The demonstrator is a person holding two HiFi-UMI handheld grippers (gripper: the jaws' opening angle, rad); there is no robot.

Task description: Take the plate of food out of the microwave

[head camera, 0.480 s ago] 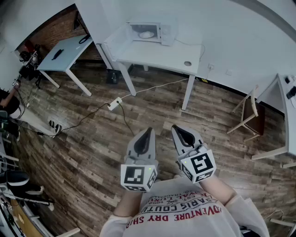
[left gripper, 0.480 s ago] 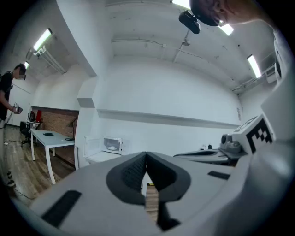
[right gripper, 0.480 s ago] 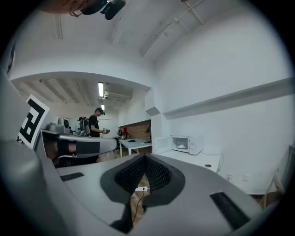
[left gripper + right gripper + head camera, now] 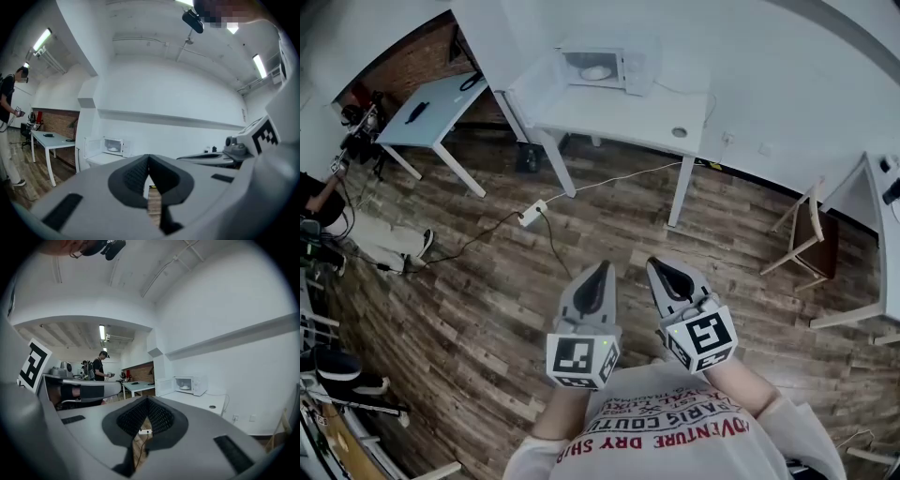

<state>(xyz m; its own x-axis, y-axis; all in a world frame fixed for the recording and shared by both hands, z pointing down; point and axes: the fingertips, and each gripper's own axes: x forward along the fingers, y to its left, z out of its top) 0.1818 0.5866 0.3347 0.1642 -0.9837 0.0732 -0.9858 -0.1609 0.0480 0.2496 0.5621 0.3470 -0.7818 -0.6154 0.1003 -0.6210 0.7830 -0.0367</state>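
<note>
Across the brown plank floor [image 4: 487,281] at twelve o'clock stands the open white microwave [image 4: 614,66]; step close, then part the grey left gripper [image 4: 601,272] and grey right gripper [image 4: 662,272], both closed on nothing.

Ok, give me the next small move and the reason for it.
Probably walk toward the white table: the microwave stands on it across the room, door open, plate inside, while the left tool and right tool are shut, empty, and close to the body.
</note>
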